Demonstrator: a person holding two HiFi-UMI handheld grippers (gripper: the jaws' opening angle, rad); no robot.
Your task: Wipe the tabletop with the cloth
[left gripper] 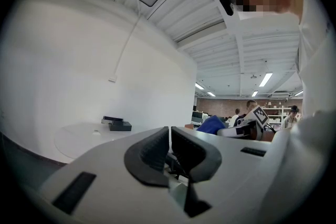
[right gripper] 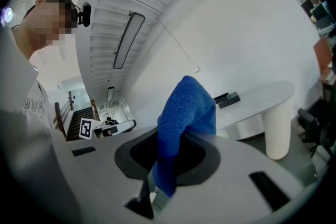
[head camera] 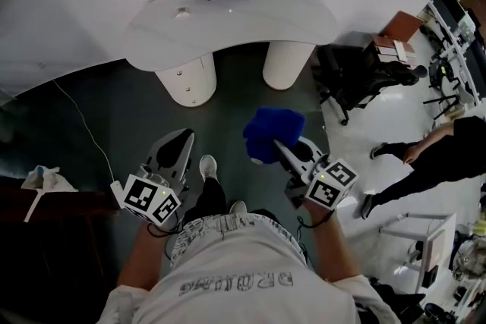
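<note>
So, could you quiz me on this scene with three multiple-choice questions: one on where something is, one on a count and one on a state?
1. Where is the fluffy blue cloth?
A. lying on the floor
B. clamped in the right gripper
C. draped over a chair

2. How many thick round legs show under the curved white table?
A. four
B. one
C. two

3. How do the jaws of the left gripper stand?
A. shut together with nothing between them
B. wide apart
C. closed on a cup

Answers:
1 B: the right gripper view shows the cloth pinched between its jaws.
2 C: the head view shows two white columns under the top.
3 A: the left gripper view shows its jaws meeting, with nothing between them.
</note>
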